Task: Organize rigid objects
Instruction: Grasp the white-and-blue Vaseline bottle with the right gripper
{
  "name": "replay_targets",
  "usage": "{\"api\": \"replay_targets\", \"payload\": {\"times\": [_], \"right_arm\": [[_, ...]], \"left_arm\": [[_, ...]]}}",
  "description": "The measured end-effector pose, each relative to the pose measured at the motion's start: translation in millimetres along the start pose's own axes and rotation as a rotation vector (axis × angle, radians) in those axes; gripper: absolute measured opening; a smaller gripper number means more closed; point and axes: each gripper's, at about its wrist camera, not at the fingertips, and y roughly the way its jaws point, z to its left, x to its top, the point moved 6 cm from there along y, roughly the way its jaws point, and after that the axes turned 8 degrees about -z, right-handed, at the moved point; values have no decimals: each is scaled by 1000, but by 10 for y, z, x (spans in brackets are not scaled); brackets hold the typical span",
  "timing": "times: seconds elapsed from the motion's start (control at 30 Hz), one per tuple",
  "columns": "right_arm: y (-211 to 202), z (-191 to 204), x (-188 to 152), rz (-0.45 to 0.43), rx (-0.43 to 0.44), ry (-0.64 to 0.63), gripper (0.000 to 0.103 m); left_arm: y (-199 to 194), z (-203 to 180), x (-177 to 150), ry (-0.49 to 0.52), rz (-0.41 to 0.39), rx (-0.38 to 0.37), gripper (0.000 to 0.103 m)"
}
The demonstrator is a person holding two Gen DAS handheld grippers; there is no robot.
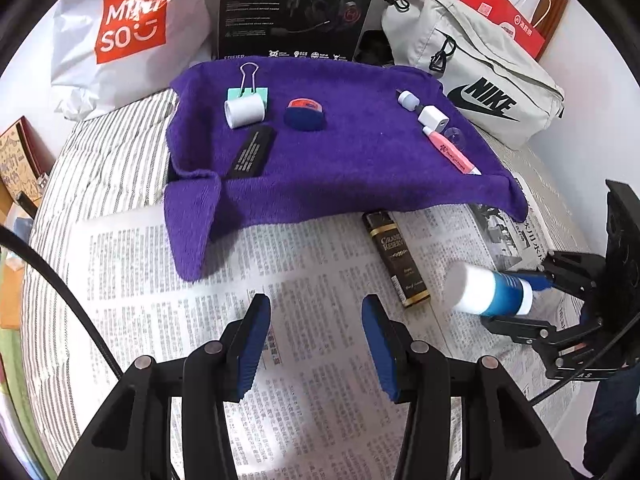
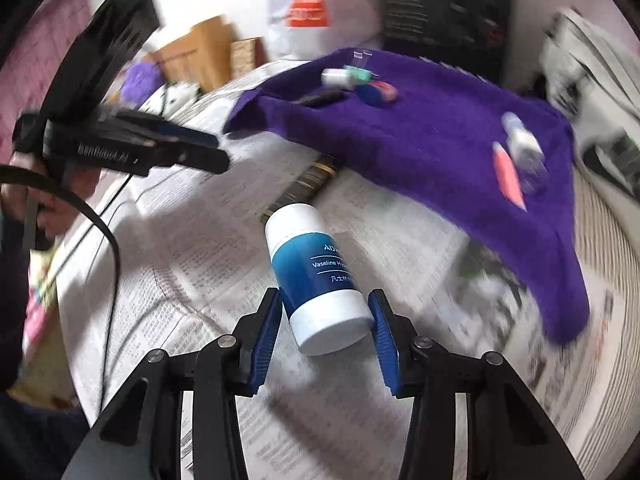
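A: Where is the Vaseline bottle [image 2: 318, 276]?

B: It lies tilted between the blue pads of the right gripper [image 2: 326, 322], its white base toward the camera and its white cap pointing away. Both pads sit against its lower end, so the fingers are clamped on it. In the left wrist view the bottle [image 1: 486, 292] sticks out of that gripper [image 1: 538, 280] over the newspaper [image 1: 320, 360].

A: And the left gripper [image 1: 316, 340]?

B: Its fingers stand apart with only newsprint between them; they grip nothing.

A: What is just beside the bottle?

B: A dark, gold-trimmed box [image 1: 396, 258] lies flat on the newspaper, its far end right at the edge of the purple towel [image 1: 340, 168].

A: What rests on the towel?

B: At its left, a white roll [image 1: 245, 112] in front of a mint binder clip [image 1: 248, 88], a black rectangular bar [image 1: 252, 154], and a blue and orange round piece [image 1: 305, 114]. At its right, a small white cap-like piece [image 1: 407, 100], a white charger plug [image 1: 433, 118] and a pink tube [image 1: 452, 151].

A: And behind?

B: A Miniso bag [image 1: 128, 36], a black headset box [image 1: 296, 8] and a grey Nike bag [image 1: 480, 80].
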Motion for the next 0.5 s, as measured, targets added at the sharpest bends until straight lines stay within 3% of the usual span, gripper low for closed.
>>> {"api": "replay_targets", "payload": {"times": [0.07,0.27,0.33,0.37,0.5], "right_arm": [[-4,45,-30,-1,23,-15,44],[155,144,73,21,-13,-125,48],[228,156,134,20,-5,-123,47],[237,163,154,13,-8,-129,40],[153,53,129,-15,-17,-52,40]], "left_arm": [[-5,9,-22,-3,-5,-5,45],[-22,4,-58,-14,-3,-10,45],[-21,13,-67,-15,-1,-1,45],[-23,20,-67,-18,-3,3,45],[-30,-3,-90,-29,-13,6,45]]}}
